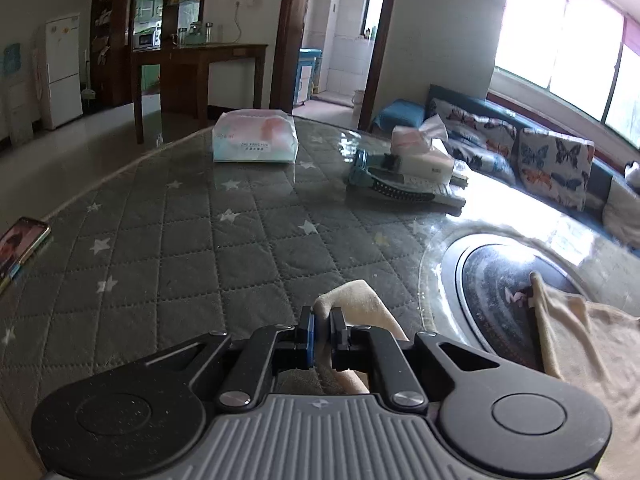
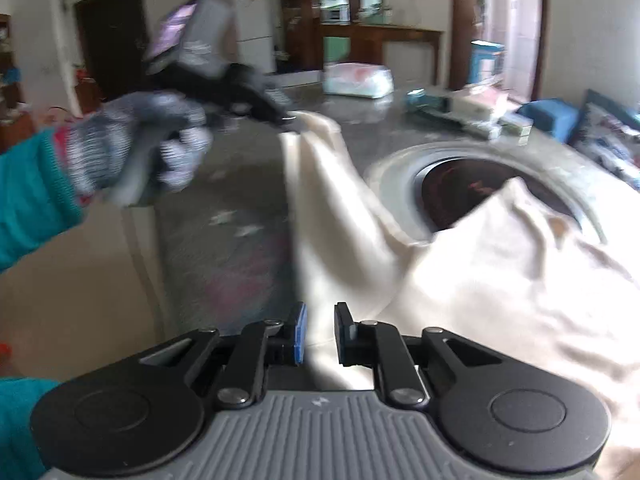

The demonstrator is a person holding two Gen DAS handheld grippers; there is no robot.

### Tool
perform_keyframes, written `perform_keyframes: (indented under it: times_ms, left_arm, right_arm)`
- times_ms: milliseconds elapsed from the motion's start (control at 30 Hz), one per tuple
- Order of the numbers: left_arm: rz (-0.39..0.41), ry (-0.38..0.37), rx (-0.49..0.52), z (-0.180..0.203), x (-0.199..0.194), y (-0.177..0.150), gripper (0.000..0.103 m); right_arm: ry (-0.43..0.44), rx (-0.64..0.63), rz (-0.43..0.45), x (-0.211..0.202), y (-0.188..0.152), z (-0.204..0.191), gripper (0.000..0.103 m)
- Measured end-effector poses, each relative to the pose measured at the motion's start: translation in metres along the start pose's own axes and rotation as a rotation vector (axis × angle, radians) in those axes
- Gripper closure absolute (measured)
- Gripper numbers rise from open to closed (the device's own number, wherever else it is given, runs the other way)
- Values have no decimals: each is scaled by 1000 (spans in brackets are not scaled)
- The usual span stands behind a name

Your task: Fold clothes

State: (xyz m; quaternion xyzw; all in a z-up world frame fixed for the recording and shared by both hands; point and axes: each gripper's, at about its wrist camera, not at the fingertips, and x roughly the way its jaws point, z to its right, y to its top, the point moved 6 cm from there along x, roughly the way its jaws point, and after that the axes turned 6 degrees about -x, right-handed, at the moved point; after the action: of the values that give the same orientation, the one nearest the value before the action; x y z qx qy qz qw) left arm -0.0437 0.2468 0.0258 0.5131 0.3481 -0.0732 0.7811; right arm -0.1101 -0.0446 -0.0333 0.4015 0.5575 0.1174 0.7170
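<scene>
Right wrist view – gloved left hand (image 2: 136, 148), left gripper (image 2: 290, 120) pinching cream garment (image 2: 460, 280)

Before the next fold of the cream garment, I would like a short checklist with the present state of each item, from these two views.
1. Left gripper holds the cream garment: ok, a corner is pinched between its pads.
2. Right gripper holds the garment: not ok, fabric lies between the pads but a gap shows on both sides.
3. Garment lifted evenly: not ok, one corner is raised, the rest sags on the table.
4. Garment away from the round recess in the table: not ok, cloth hangs over its edge.
5. Phone away from the cloth: ok, it lies at the table's far left edge.
6. Garment's lower edge: cannot tell, out of view.
</scene>
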Motion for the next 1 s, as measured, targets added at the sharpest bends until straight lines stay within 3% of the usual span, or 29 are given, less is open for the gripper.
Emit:
perform_keyframes:
  times_ms: [233,367,600,733,1000]
  left_arm:
    - [78,-116,11,20,-38,11,95]
    - [110,-227,49,52,-70,12,95]
    - [96,-447,153,135,-113,-14,95]
    - [54,-577,212,185,-124,-40,95]
    - [-153,-749,333,255,-108,-122,90]
  right_arm:
    - [-60,-35,-32,25,2,8,85]
    - [-84,-6,-12,9,1,15,84]
    - [-234,97,1,-42,-20,57,81]
    - [-326,195,13,-71,-42,85,81]
    - [-454,381,19,-121,-94,126,81]
